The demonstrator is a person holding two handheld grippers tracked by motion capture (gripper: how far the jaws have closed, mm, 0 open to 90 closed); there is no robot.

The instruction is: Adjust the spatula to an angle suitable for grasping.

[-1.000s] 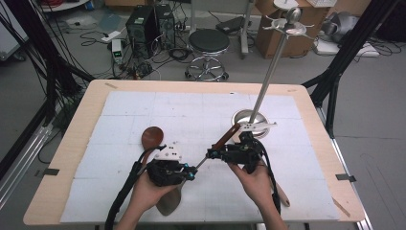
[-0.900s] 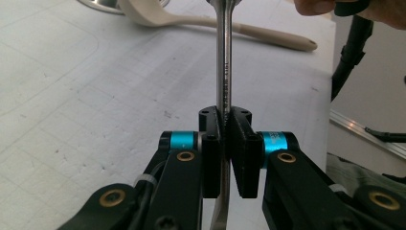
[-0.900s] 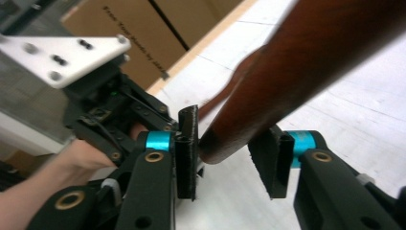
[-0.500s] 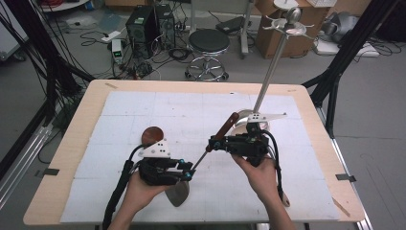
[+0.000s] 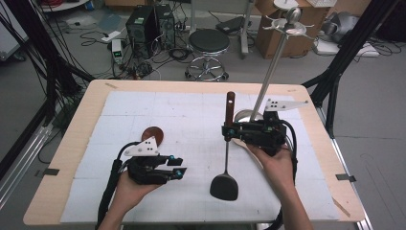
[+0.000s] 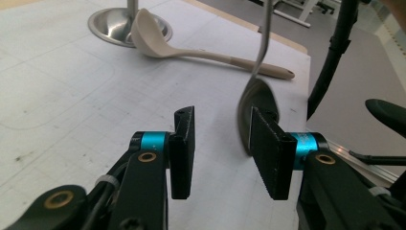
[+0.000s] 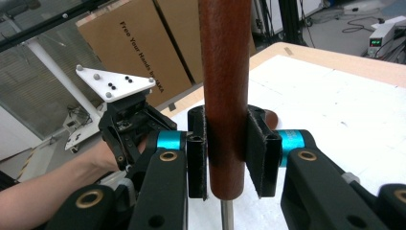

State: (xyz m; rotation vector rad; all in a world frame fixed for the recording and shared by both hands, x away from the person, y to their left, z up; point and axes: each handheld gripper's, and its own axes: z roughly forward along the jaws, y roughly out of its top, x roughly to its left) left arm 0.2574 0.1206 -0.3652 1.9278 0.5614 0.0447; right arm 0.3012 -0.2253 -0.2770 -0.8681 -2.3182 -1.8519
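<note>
Hanging upright from the right gripper (image 5: 229,133), the black slotted spatula with a steel shaft and reddish-brown wooden handle (image 5: 226,158) now stands vertical over the white gridded mat on the wooden tabletop (image 5: 67,143), its black blade (image 5: 223,187) lowest and the handle end pointing up. A second ago the same spatula lay slanted between both grippers, low over the mat, with the left gripper on its blade end. The right gripper's fingers (image 7: 262,158) are clamped on the wooden handle (image 7: 225,96), one pad on each side, as the right gripper view shows closely; that hand sits higher than before.

The left gripper (image 5: 174,167) has let go: its fingers (image 6: 184,143) stand apart with nothing pressed between them, having just been opening, and the left gripper view shows the blurred blade (image 6: 256,108) hanging just beyond the right-hand pad, apart from it. The left hand (image 5: 131,191) has drawn towards the near left of the mat.

A round dark-brown wooden spoon bowl (image 5: 153,134) lies on the mat just behind the left gripper. A beige plastic ladle (image 6: 201,50) rests on the mat beside the round steel base (image 6: 107,24) of the tall steel utensil stand (image 5: 273,67), behind the right hand.
</note>
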